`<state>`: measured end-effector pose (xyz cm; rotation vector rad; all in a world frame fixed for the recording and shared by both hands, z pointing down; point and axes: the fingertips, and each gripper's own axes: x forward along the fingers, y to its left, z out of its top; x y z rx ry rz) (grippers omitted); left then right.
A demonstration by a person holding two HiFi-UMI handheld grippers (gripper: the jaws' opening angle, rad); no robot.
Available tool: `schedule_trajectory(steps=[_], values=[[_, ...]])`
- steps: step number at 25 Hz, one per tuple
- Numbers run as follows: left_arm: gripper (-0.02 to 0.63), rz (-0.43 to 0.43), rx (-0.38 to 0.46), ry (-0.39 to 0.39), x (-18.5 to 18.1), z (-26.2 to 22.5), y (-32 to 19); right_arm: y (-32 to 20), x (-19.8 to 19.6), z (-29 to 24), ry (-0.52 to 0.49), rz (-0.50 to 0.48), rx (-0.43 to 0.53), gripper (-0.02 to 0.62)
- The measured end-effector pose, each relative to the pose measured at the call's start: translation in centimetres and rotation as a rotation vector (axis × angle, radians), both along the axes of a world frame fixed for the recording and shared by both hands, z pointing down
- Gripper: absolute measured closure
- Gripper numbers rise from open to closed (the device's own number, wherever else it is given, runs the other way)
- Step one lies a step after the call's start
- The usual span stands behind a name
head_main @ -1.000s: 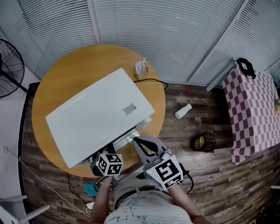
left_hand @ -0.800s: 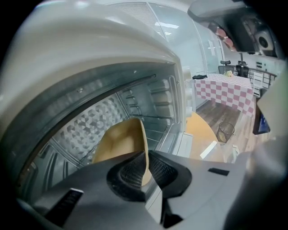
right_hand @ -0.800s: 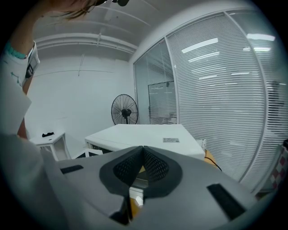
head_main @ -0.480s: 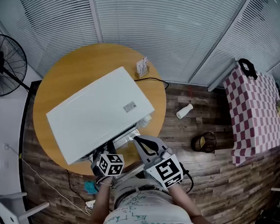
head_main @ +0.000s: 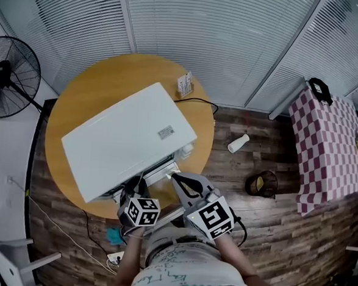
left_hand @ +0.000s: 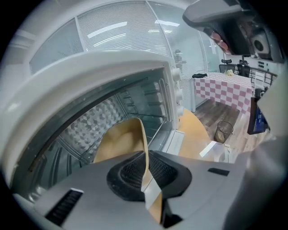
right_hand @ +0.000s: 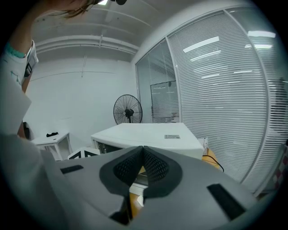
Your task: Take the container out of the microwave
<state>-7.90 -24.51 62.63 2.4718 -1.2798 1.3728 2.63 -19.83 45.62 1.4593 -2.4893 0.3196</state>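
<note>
Left gripper [left_hand: 145, 168] pinched on the thin tan rim of the container [left_hand: 119, 139], low in the mouth of the open microwave [head_main: 127, 145] on the table [head_main: 85, 90]. Contents not discernible: only a bare tan inner wall on show. Rim edge-on, running away into the cavity. From the head view, container hidden under the microwave. Right gripper [right_hand: 143, 155] pressed together, empty, near the microwave's front.

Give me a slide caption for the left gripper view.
Left tool shut on the rim of the tan container inside the open microwave.
</note>
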Motion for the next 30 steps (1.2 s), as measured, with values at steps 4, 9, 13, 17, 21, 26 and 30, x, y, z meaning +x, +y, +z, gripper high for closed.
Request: schedule_trajectory(steps=[4,9,13,17,21,26,30], values=[[0.577,-0.011,0.000,0.000,0.1,-0.2,1.0,0.5,0.0,0.0,0.002,-0.019,0.001,0.601],[0.577,-0.019,0.000,-0.005,0.3,-0.4,2.3,1.2,0.0,0.0,-0.001,-0.040,0.002,0.601],[0.577,-0.027,0.000,-0.008,0.5,-0.4,3.4,1.9,0.2,0.2,-0.006,-0.053,-0.003,0.602],[0.577,-0.040,0.001,-0.007,0.9,-0.6,4.3,2.6,0.5,0.4,-0.005,-0.072,-0.015,0.601],[0.577,-0.051,0.000,-0.004,1.5,-0.6,5.2,3.1,0.9,0.4,-0.015,-0.092,-0.001,0.601],[0.577,-0.080,-0.005,0.010,2.4,-0.6,6.2,3.3,1.5,0.3,-0.015,-0.132,0.007,0.601],[0.577,-0.109,-0.008,0.012,3.3,-0.6,7.1,3.6,2.2,0.3,-0.016,-0.171,0.012,0.601]])
